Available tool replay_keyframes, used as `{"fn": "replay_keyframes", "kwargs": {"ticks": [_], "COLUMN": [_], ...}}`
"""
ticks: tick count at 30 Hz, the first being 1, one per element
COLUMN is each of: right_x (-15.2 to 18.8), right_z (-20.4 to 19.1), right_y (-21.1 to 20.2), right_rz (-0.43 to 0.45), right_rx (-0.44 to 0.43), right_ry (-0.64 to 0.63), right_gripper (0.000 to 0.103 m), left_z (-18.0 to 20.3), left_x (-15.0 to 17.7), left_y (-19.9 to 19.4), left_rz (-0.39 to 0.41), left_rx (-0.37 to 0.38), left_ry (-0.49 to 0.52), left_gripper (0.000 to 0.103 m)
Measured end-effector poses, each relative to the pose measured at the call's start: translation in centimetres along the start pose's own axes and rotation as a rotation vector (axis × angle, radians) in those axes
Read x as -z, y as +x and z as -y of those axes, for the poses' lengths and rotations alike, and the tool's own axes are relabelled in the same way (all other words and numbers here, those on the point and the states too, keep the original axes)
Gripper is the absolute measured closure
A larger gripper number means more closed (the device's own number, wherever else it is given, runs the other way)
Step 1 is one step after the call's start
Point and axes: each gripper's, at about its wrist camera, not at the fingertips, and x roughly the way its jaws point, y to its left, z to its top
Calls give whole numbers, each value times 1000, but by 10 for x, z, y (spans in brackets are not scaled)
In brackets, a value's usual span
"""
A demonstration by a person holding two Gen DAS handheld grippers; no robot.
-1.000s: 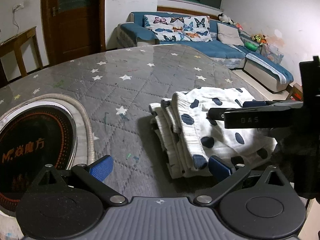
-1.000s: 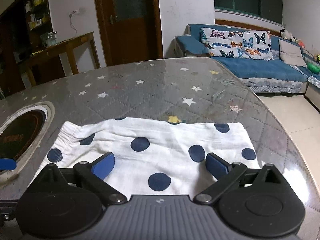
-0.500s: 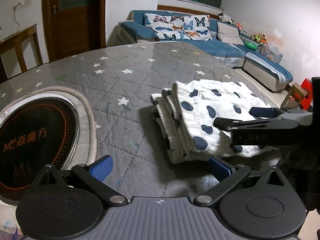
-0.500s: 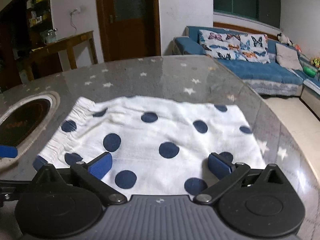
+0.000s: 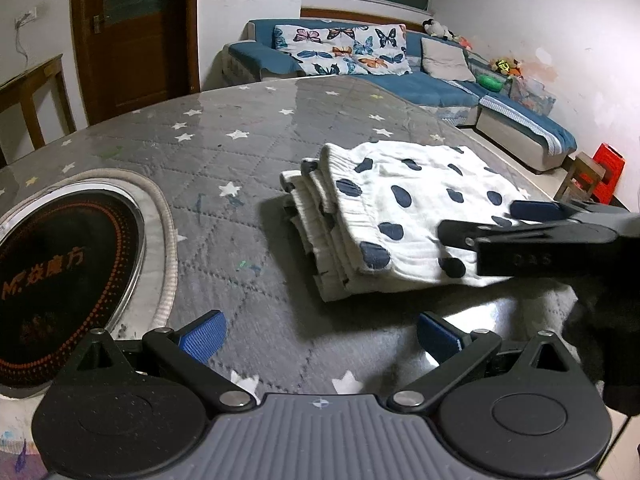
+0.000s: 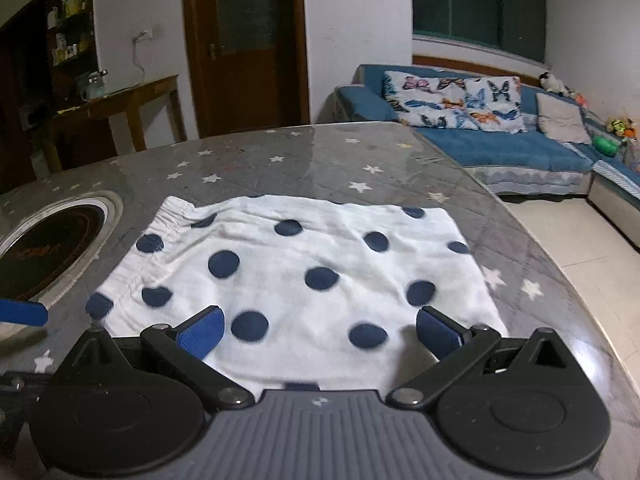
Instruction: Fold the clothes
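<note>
A white garment with dark blue dots (image 5: 404, 216) is seen folded into a thick, layered packet on the star-patterned grey bench (image 5: 240, 148), its stacked edges squared toward the round black inset plate (image 5: 60, 264) set into the surface. In the right wrist view the same cloth (image 6: 296, 264) is laid flat and nearly rectangular, just ahead of the right gripper (image 6: 320, 328), whose blue-padded fingers (image 6: 202, 330) are spread apart with nothing held. The left gripper (image 5: 320, 330) is likewise released and empty, held over bare bench beside the packet and clear of it. The folding appears to be finished or all but finished. If a further fold or a tidy is wanted, one edge would have to be pinched through all layers and carried over evenly. A blue sofa (image 5: 436, 84) with butterfly cushions is seen behind.
</note>
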Motion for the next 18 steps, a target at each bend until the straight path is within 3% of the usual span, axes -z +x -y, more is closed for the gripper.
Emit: {"fn": "replay_keyframes", "kwargs": {"ticks": [18], "right_x": [43], "right_z": [-8], "right_y": [-57], "right_rz": [61], "right_rx": [38], "right_ry": [52], "right_gripper": [0], "left_z": [-1], "left_x": [25], "left_y": [-20], "left_rz": [31], "left_rx": [-21], "left_ry": [14], "left_gripper": [0]}}
